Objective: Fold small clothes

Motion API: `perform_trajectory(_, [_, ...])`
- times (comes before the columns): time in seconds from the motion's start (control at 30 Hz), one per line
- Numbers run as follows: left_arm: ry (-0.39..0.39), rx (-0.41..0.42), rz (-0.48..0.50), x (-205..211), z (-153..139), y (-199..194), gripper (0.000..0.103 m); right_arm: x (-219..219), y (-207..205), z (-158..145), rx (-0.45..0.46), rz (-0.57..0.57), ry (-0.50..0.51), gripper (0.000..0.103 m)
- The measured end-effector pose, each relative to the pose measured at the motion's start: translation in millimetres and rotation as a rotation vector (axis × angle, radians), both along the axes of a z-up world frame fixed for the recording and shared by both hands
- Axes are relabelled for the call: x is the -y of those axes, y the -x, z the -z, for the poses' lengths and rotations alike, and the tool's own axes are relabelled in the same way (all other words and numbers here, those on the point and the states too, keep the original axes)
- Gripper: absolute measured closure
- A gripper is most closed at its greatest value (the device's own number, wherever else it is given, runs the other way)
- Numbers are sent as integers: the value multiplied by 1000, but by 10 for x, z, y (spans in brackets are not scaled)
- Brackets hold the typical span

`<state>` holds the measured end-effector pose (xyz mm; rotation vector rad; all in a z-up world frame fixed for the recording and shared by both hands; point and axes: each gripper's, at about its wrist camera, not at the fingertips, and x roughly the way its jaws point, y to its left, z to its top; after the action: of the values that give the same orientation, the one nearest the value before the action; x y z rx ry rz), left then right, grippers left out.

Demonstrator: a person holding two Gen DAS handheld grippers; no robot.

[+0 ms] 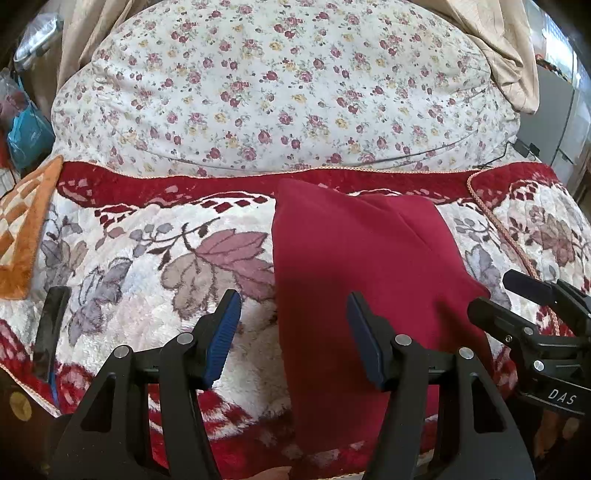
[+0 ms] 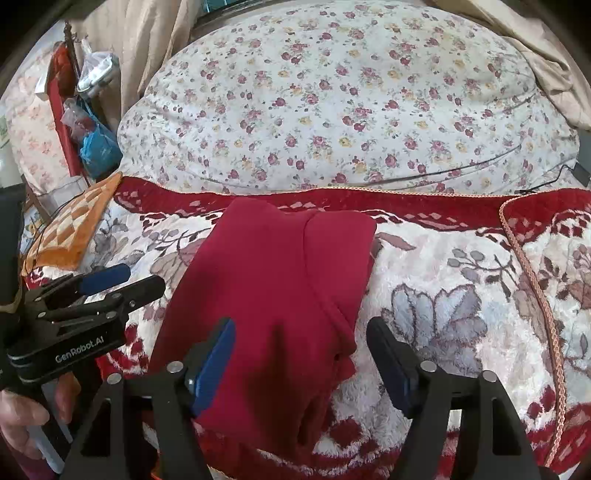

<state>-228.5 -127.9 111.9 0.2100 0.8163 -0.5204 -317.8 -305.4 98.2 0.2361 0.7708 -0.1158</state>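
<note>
- Far left, left wrist view: orange checked mat (image 1: 22,229) at the blanket's edge; blue bag (image 1: 27,134) and clear plastic behind it, beside a beige curtain (image 1: 79,33).
- Plush blanket (image 1: 147,266), white with grey and mauve leaves and a dark red border, covers the near surface. Floral quilt (image 1: 280,96) bulges behind it, touching the border.
- Left gripper (image 1: 293,328): jaws apart, blue pads facing each other, nothing between them. It hangs above the blanket at the red garment's left edge; the right pad overlaps the cloth in view, contact cannot be told.
- Red garment (image 1: 362,266) lies flat on the blanket, folded lengthwise into a long strip, far end touching the red border, near end running to the blanket's front edge. A seam or fold line runs down its right half.
- Right gripper (image 2: 301,350): jaws apart, over the garment's near right part. Cloth lies below and between the fingers; the pads do not press on it. Left pad sits against the cloth edge in view; right finger stands over bare blanket.
- A hand (image 2: 20,421) shows at the lower left of the right wrist view, holding the left gripper's handle.
- Far right: a second blanket piece with braided trim (image 2: 532,266) overlaps the first; a thin cable (image 2: 480,166) crosses the quilt.
</note>
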Motion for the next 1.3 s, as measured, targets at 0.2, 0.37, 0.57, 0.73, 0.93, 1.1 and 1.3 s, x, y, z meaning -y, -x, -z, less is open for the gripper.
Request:
perform_trajectory(0.2, [3,7,-13,-10,4,-15,44,9,-32,20,-6,17,-9,27])
perform_trajectory(0.37, [-8,10,-17,1,11,-25,44,32,-70,55,-19,29,-11,25])
perform_trajectory(0.57, [-10,9,-21,6,26,-34,44,34,-127,111,-43,34,-12,23])
perform_trajectory(0.73, [-8,1,-29,11,47,-75,44,2,-161,143,-55,25,-14,23])
perform_trajectory(0.93, [-15,2,-31,15,61,-88,44,-8,-181,139,-56,23,-14,23])
perform_trajectory(1.1, [-16,-6,-39,33,89,-87,44,-9,-188,146,-60,25,-15,23])
perform_trajectory(1.3, [-19,-9,-40,52,102,-89,44,-16,-204,168,-64,22,-16,23])
